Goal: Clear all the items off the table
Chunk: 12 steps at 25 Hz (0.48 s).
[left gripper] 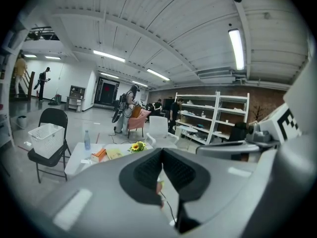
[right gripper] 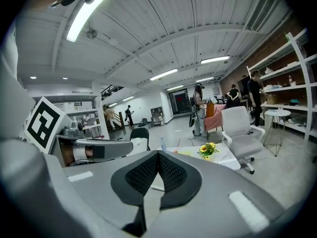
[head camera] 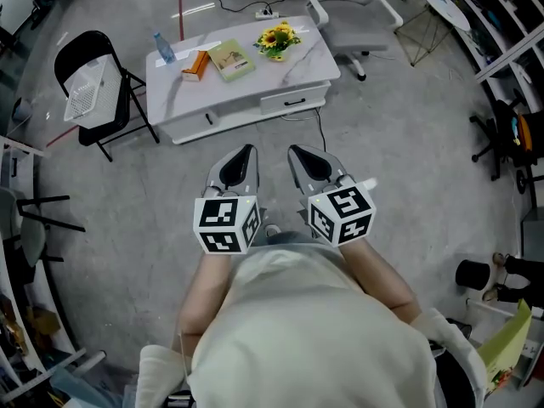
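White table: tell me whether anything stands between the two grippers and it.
Nothing visible does. Only bare floor lies between the left gripper, the right gripper and the white table, save a thin black cable lying flat on it. The folding chair stands aside, left of the table.

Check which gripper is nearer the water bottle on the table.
Left. The left gripper sits short of the table, the water bottle ahead and to its left; the right gripper is beside it, further right.
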{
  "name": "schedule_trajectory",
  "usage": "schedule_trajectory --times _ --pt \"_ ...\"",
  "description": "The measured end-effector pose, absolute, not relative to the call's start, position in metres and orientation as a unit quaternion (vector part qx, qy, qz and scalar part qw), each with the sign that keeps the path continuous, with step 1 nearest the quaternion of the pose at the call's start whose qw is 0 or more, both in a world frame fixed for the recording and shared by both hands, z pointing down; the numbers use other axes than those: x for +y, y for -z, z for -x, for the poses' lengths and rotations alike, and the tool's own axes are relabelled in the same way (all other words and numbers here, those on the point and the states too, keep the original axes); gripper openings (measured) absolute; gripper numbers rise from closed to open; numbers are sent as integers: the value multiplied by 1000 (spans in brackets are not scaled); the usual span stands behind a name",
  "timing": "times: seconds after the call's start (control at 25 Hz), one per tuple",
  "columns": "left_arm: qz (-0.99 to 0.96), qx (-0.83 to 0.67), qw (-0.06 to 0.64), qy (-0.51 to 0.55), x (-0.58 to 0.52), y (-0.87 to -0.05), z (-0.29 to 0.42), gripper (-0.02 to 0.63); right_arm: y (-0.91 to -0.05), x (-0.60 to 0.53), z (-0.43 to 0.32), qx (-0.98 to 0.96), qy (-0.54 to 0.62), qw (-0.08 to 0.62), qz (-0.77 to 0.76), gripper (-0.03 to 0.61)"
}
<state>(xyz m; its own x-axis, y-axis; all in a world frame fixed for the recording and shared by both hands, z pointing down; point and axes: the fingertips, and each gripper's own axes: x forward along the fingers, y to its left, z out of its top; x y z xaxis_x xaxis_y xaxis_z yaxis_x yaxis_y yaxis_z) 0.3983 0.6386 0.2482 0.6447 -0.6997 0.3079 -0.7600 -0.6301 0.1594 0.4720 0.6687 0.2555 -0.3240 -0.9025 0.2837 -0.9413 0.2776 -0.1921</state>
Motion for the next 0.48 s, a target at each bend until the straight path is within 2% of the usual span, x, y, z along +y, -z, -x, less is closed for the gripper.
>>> schedule_trajectory --times 0.48 --pt "-902 -386 159 -110 586 -261 -413 11 -266 618 -482 -786 -173 81 -587 -3"
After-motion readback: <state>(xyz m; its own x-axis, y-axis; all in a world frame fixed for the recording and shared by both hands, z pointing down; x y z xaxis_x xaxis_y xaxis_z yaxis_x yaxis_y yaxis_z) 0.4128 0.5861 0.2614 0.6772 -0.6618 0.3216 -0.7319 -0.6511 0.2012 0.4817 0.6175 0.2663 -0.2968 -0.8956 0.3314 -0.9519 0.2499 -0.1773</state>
